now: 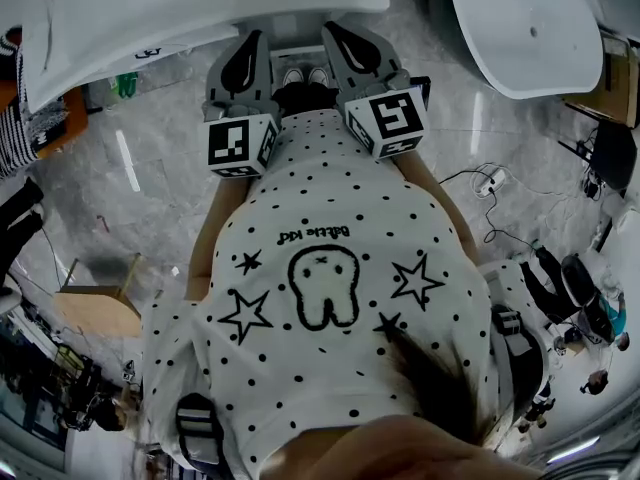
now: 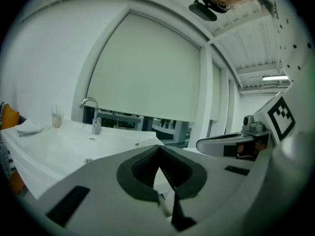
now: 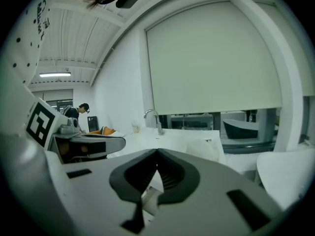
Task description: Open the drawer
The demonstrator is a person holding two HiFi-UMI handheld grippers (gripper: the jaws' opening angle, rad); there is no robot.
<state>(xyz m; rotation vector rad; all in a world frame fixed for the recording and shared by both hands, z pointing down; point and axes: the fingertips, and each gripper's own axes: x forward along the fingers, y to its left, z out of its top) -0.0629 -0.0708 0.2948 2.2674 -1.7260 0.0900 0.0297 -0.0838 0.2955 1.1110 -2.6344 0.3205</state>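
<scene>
A white washstand counter [image 1: 200,8] with a basin and a chrome tap [image 2: 93,114] stands straight ahead of me. I cannot make out a drawer front or handle under it. My left gripper [image 1: 252,38] and right gripper [image 1: 340,33] are held side by side at waist height, pointing at the counter's front edge. In the left gripper view the left gripper [image 2: 160,147] has its tips together with nothing between them. The right gripper [image 3: 157,151] is likewise shut and empty. Neither touches the counter.
A white bathtub [image 1: 530,28] stands at the far right on the marble floor. A wooden stool [image 1: 95,308] is at the left and a cable with a plug strip [image 1: 490,183] lies at the right. A cup [image 2: 56,118] sits on the counter. A person [image 3: 78,111] stands far off.
</scene>
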